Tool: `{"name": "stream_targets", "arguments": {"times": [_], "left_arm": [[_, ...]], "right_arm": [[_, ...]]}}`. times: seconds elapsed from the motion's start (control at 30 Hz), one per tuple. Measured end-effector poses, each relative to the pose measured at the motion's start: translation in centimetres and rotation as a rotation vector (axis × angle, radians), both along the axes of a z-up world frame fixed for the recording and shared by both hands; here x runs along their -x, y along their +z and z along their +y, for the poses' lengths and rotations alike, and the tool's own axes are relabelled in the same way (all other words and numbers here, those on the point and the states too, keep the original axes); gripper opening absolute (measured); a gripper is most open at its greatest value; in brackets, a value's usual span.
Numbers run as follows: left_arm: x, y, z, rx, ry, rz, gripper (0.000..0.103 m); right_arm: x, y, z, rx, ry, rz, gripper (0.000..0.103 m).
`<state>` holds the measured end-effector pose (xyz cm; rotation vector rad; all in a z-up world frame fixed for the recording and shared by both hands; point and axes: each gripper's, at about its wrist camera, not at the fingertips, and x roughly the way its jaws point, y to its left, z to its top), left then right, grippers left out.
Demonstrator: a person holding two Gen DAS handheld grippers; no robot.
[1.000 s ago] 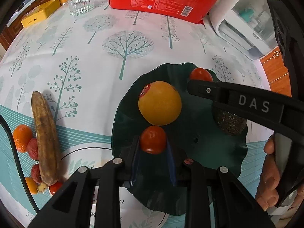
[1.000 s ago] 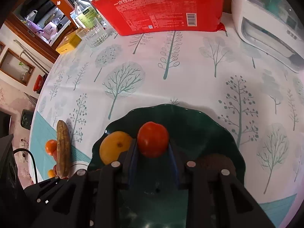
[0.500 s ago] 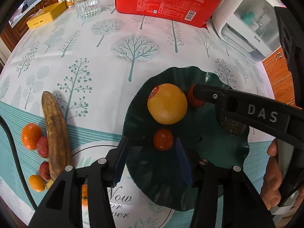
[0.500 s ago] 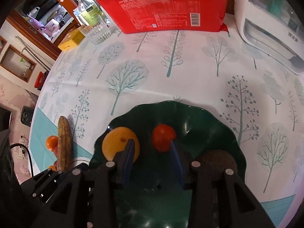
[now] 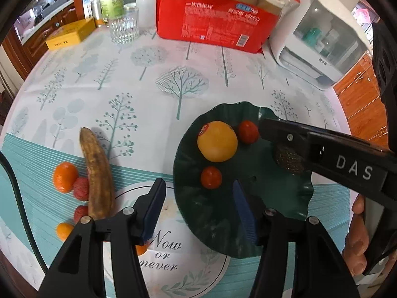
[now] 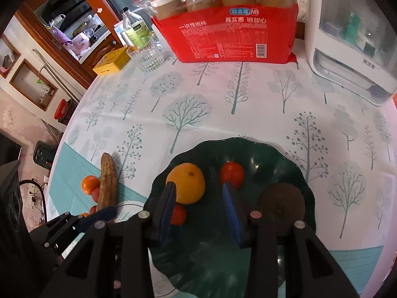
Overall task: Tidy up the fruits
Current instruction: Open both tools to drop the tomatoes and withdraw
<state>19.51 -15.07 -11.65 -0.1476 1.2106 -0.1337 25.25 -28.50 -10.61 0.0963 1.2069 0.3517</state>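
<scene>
Both the left gripper (image 5: 198, 208) and right gripper (image 6: 198, 211) are held apart, empty, their jaws just opened, above the green plate (image 5: 292, 198).

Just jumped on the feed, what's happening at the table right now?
A person with a gripper in each hand is sorting fruit onto a dark green plate. Both the left gripper and the right gripper have just opened, each leaving a small tomato on the plate beside an orange and a dark brown fruit. A browned banana and small fruits remain on the tablecloth.
</scene>
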Motion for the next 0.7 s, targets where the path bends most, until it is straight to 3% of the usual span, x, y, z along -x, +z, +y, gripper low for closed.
{"name": "stream_targets", "arguments": {"times": [0.4,0.7], "left_arm": [[3.4,5.9,4.4,0.015,0.005,-0.111,0.057],[4.8,11.8,10.7,0.026,0.026,-0.237,0.066]], "right_arm": [[4.2,4.3,0.5,-0.055,-0.076,-0.016,0.039],[7.3,8.8,4.1,-0.114,-0.11,-0.073,0.039]]}}
